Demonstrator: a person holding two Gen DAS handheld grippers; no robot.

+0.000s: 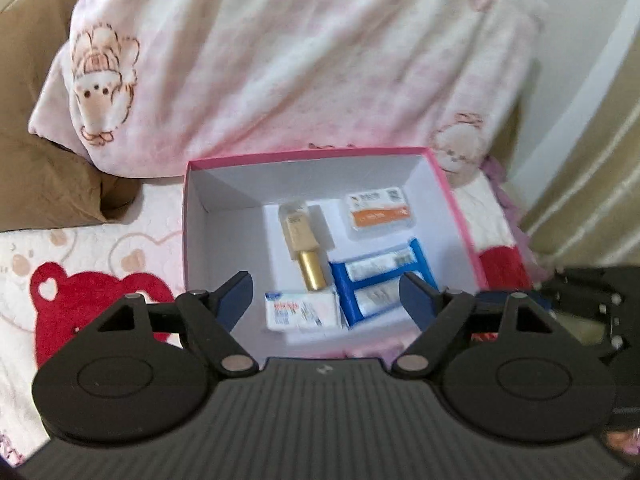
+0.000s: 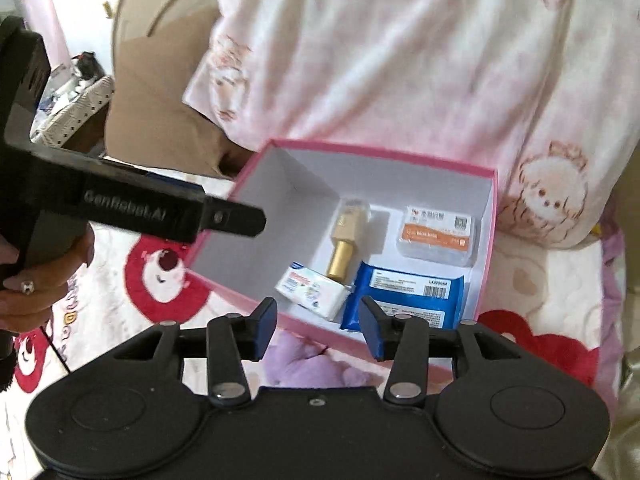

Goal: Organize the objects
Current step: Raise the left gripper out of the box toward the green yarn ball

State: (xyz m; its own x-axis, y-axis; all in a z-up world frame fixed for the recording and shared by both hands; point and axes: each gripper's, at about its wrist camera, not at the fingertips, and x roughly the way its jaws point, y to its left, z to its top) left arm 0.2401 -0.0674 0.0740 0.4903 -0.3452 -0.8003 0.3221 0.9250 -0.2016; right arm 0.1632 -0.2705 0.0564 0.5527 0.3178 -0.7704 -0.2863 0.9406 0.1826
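Note:
An open pink box [image 1: 304,156] [image 2: 380,156] with a white inside lies on the bed. In it are a gold bottle [image 1: 302,248] [image 2: 344,248], a small white packet [image 1: 302,312] [image 2: 314,290], a blue wipes pack [image 1: 376,280] [image 2: 408,292] and a clear case with an orange label [image 1: 378,210] [image 2: 438,234]. My left gripper [image 1: 326,296] hangs open above the box's near side, holding nothing. My right gripper [image 2: 318,320] is open and empty just in front of the box's near wall.
A pink fleece blanket [image 1: 304,60] with cartoon prints is piled behind the box, with a brown pillow [image 1: 44,184] to its left. The sheet [image 2: 160,280] has red bear prints. A hand [image 2: 24,280] holds the left tool's black housing [image 2: 120,204].

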